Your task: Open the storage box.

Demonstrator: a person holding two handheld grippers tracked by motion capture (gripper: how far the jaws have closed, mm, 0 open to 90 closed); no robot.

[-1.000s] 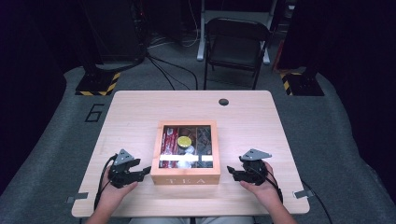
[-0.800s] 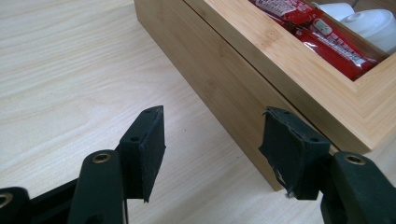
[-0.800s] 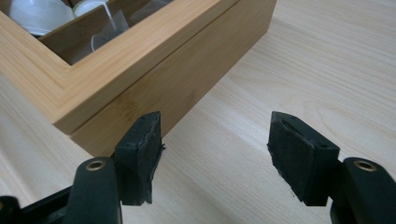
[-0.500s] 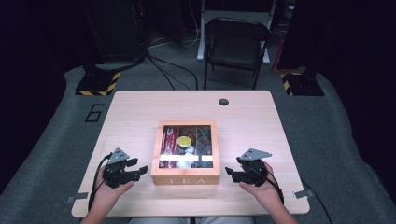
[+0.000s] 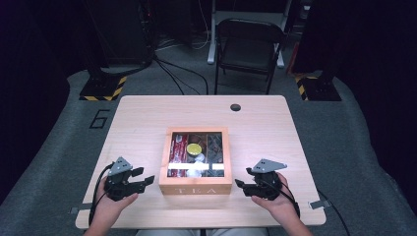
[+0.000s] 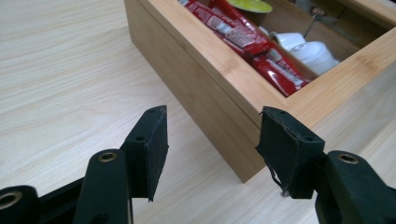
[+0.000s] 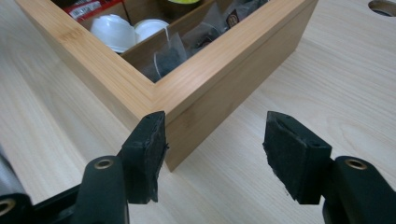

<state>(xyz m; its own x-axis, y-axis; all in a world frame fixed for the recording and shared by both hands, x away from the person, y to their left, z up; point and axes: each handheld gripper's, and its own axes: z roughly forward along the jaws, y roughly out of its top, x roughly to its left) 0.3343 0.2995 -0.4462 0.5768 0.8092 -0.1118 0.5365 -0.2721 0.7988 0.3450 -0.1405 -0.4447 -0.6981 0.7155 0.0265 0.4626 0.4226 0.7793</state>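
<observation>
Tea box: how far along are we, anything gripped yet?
Done: the wooden tea box sits at the table's near middle, with red packets, white pods and tea bags inside. In hand: the left gripper and right gripper flank its front corners; both jaws have just been closing, yet stand apart with nothing pressed between them. Left: probably gripping the box or its contents.

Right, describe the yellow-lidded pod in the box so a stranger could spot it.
On the light wooden table sits a square wooden box lettered TEA. In its middle compartment, towards the far side, lies the pod: round with a yellow top, unlike the red packets and white cups beside it.
</observation>
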